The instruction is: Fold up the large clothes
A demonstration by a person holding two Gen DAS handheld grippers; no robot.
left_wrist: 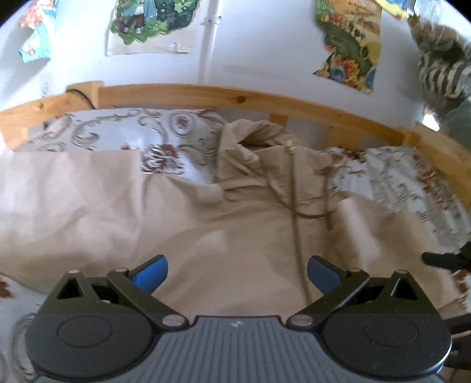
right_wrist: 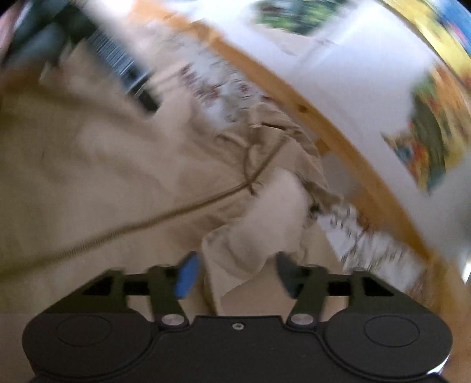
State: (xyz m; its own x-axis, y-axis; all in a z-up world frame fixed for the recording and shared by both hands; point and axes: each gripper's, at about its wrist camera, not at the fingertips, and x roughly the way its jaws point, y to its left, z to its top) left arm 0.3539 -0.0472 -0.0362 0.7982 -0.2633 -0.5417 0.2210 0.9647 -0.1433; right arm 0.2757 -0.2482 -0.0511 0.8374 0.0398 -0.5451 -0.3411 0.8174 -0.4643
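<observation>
Two grippers over a beige zip-up hoodie (left_wrist: 206, 212) spread on a bed: left gripper (left_wrist: 237, 272) splayed wide, blue pads clear of the cloth and holding nothing; right gripper (right_wrist: 235, 275) part-open around a bunched fold of the hoodie, pinch hard to judge through blur. Underneath, floral bedsheet (left_wrist: 123, 132), curved pine bed rail (left_wrist: 206, 94), white wall with colourful stickers (left_wrist: 150, 20).

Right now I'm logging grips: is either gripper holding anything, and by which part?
Left gripper: open, holding nothing. Right gripper: a bunched fold of the hoodie sits between its fingers; blur hides whether it's clamped.
</observation>
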